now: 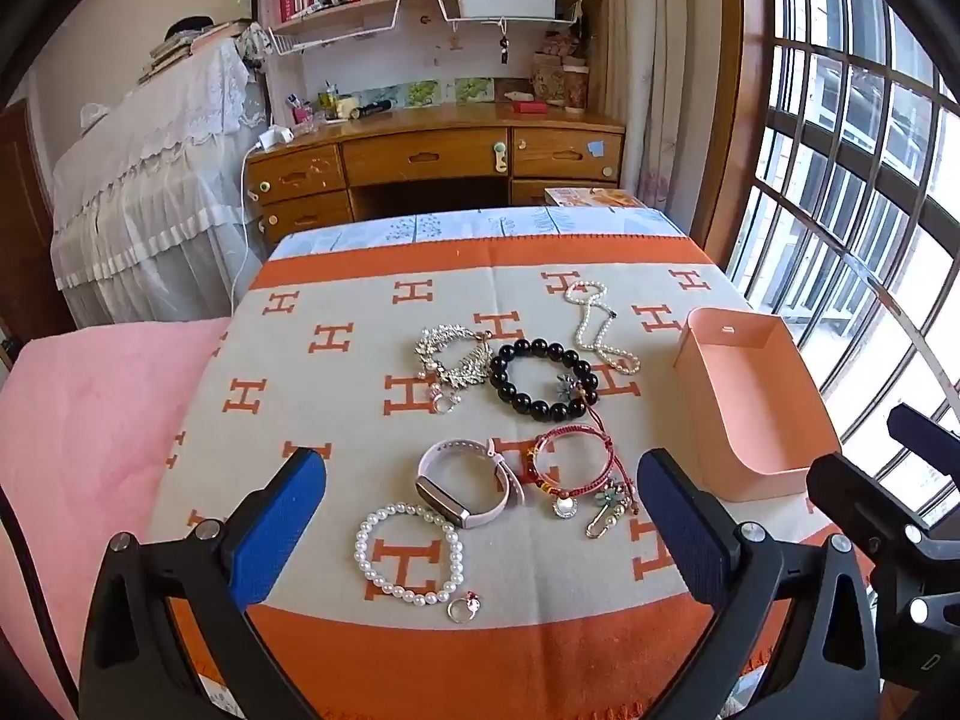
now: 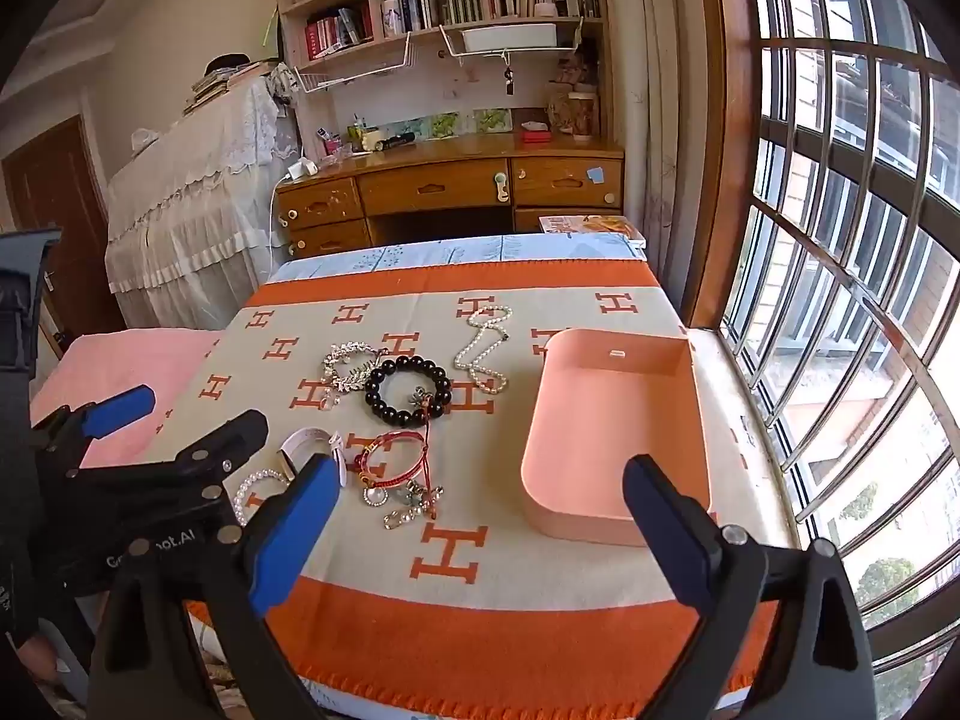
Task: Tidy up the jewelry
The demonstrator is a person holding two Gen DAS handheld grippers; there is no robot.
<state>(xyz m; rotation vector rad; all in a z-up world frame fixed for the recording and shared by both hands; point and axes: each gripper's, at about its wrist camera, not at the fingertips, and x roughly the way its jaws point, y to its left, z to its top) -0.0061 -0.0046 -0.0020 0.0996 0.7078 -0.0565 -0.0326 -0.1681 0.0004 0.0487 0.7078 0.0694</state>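
Nothing picked yet; all the jewelry lies loose on the orange-and-cream H-pattern blanket (image 1: 336, 384), and the pink tray (image 1: 756, 414) at right of the frame is empty. The step in hand looks like choosing a first piece.

Doing it well, left to right in the left wrist view: left gripper (image 1: 480, 531) has its blue pads spread fully apart, nothing between them. Best to start with a free-lying piece. The pearl bracelet (image 1: 410, 552) at lower centre lies apart from the rest, so it should lift clean; pinch one side of the loop, pads straddling the beads. The small ring (image 1: 462, 606) just beside it is tiny, likely slips. The watch band (image 1: 465, 483) touches the red cord bracelet (image 1: 567, 468), whose cord runs up to the black bead bracelet (image 1: 543, 381); these could drag each other. Silver leaf piece (image 1: 453, 357) and pearl necklace (image 1: 597, 324) sit farther up, well beyond the fingertips.

Right wrist view: right gripper (image 2: 480, 534) is also wide apart and empty, with the tray's near rim between its fingers and the jewelry to the left of them.
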